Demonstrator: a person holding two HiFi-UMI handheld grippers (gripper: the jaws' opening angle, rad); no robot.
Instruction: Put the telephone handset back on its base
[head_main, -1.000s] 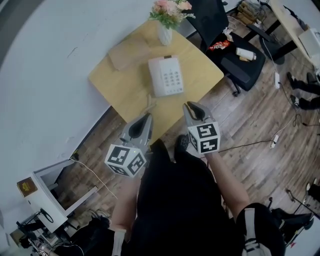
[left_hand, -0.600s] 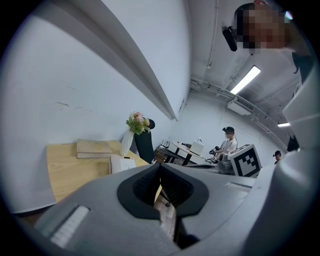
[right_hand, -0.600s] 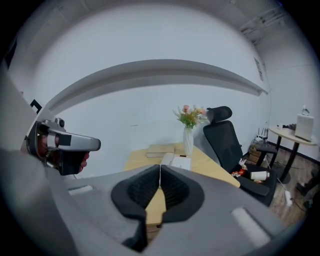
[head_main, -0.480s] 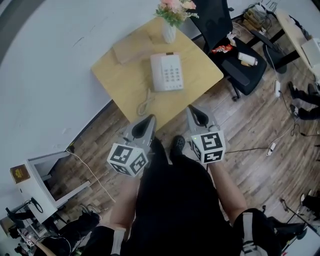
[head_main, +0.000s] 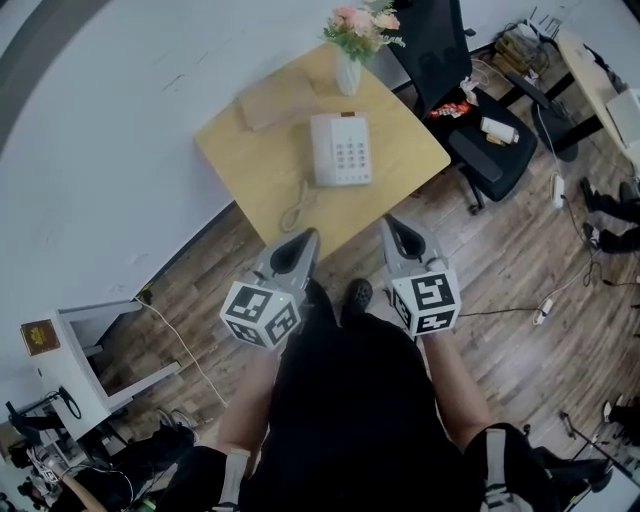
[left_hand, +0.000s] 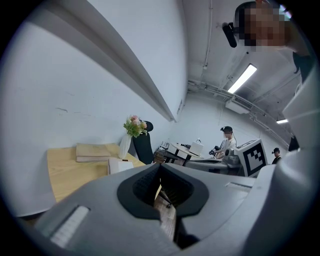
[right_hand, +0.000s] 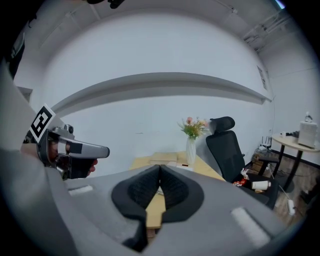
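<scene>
The phone (head_main: 341, 149) sits mid-counter (head_main: 250, 162) with its handset (head_main: 322, 150) on the base, cord (head_main: 296, 208) curling nearward, and my left gripper (head_main: 307, 238) and right gripper (head_main: 391, 223) hang off the near edge, jaws closed on nothing.

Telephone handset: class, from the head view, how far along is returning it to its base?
Done, it seems: the handset lies on the base, cord trailing beside. In hand: nothing; left tongs and right tongs are shut, empty, touching nothing. Left: apparently nothing.
</scene>
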